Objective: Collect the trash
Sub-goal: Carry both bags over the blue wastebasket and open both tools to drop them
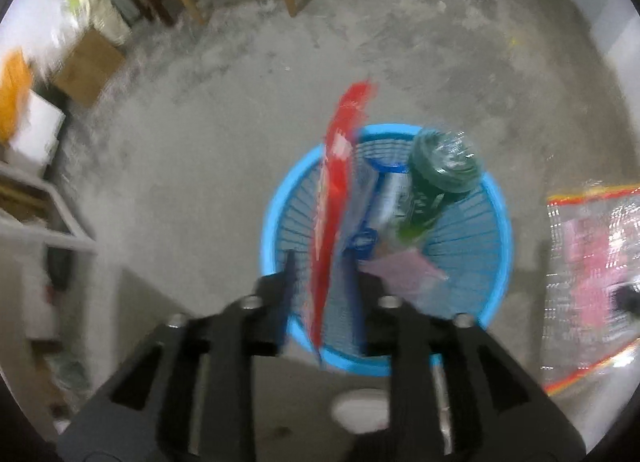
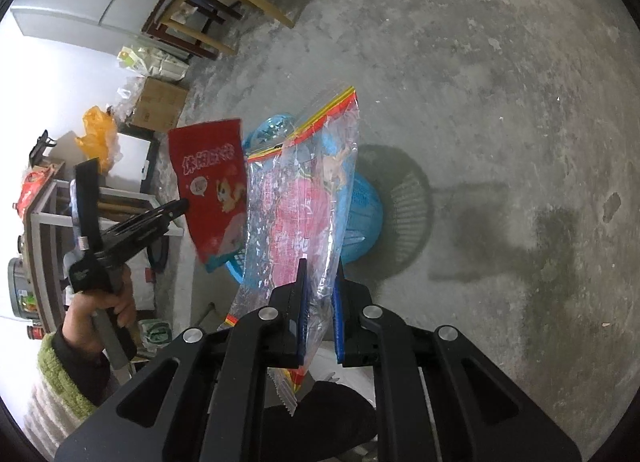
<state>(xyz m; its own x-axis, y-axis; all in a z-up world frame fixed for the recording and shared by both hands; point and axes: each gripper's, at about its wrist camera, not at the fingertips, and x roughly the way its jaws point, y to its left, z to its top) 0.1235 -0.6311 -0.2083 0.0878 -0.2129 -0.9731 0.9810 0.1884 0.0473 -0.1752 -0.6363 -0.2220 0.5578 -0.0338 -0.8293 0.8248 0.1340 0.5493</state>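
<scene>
Right gripper (image 2: 319, 308) — crinkly clear bag (image 2: 304, 198)

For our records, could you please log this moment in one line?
left gripper: open, red snack packet over blue basket | right gripper: shut on clear zip bag

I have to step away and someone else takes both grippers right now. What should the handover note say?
Left gripper: jaws apart, red snack packet between them, right above the blue basket; pads look clear of it.
Right gripper: shut on the clear zip bag, held beside the basket, not yet over it.
Done: a green bottle and some wrappers already lie in the basket.
Left: see that the red packet lands inside, then bring the zip bag over the basket and drop it in.
</scene>
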